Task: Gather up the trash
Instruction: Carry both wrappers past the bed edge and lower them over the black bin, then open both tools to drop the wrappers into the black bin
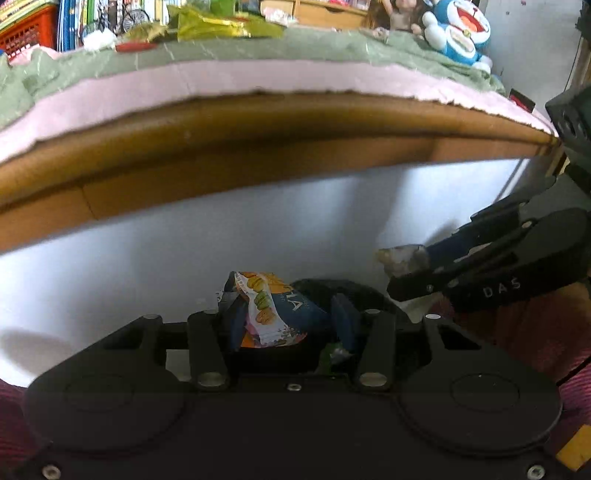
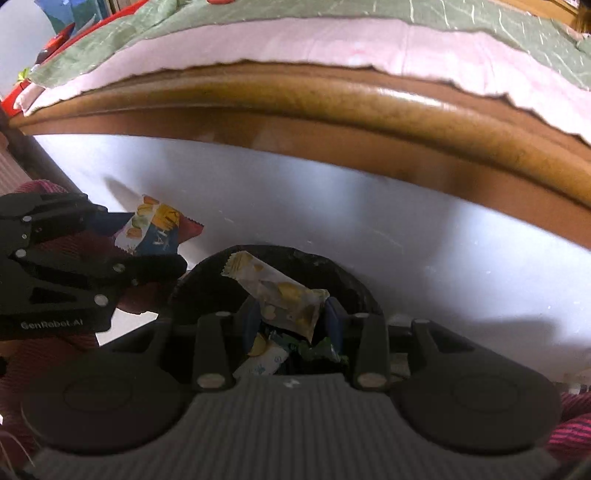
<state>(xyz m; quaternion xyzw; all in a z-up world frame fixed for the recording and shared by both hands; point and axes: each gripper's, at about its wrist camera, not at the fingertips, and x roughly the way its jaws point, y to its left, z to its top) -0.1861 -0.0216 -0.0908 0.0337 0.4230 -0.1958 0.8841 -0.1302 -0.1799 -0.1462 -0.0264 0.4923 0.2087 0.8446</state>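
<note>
— Trash first! Where is it?

— My left gripper (image 1: 291, 317) squeezes a blue snack wrapper (image 1: 273, 310), low in the middle of its view. My right gripper (image 2: 291, 314) pinches a pale yellow wrapper (image 2: 284, 291).

— Why hold them there?

— Both hang over the dark bin (image 2: 332, 269), so I think they can fall straight in. More wrappers (image 2: 269, 354) lie inside.

— Anything in the way?

— My two grippers are close together. The wooden table edge (image 1: 258, 122) fills the top; more litter (image 1: 207, 22) waits up there.
</note>
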